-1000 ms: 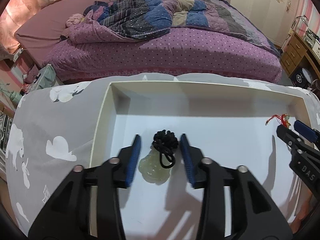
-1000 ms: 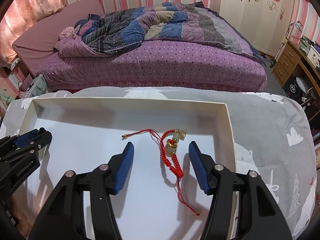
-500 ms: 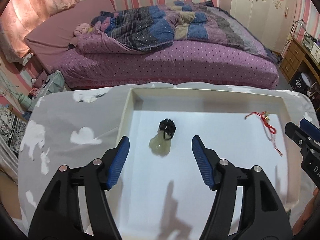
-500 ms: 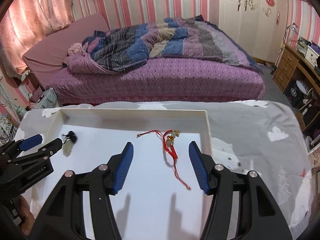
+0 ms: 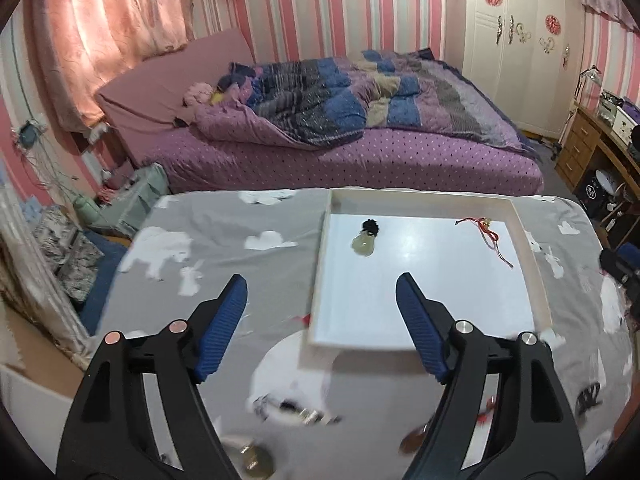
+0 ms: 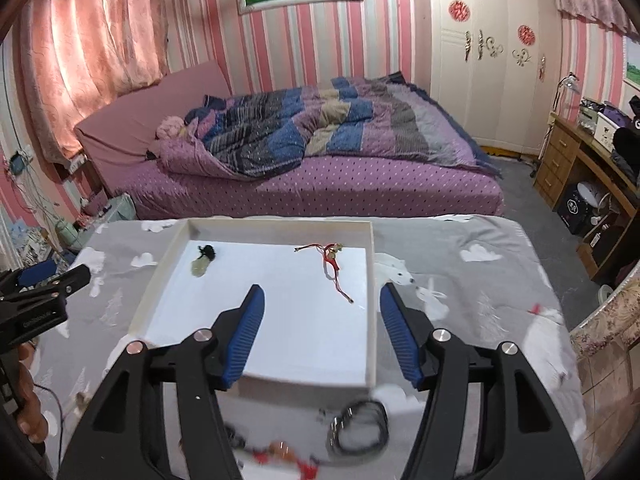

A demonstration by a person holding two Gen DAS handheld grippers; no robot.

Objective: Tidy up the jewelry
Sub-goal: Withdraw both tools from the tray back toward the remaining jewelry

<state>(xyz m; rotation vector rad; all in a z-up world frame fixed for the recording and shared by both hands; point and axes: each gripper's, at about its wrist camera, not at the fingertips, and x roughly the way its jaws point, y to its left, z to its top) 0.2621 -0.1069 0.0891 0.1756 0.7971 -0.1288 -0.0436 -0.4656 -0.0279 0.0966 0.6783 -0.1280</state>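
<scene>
Both grippers hang clear above the table. The left gripper (image 5: 321, 291) has just been spreading its jaws, now wide with nothing between them; the right gripper (image 6: 321, 300) gapes empty too. In the white tray (image 5: 532, 276) lie 2 pieces, well apart: the jade pendant (image 5: 363, 242) and the red cord bracelet (image 5: 490, 236).

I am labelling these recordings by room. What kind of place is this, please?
Most likely a home bedroom: a wide bed with a purple dotted sheet and patchwork quilt, a tall cream wardrobe, and pink curtains against striped wallpaper.
</scene>
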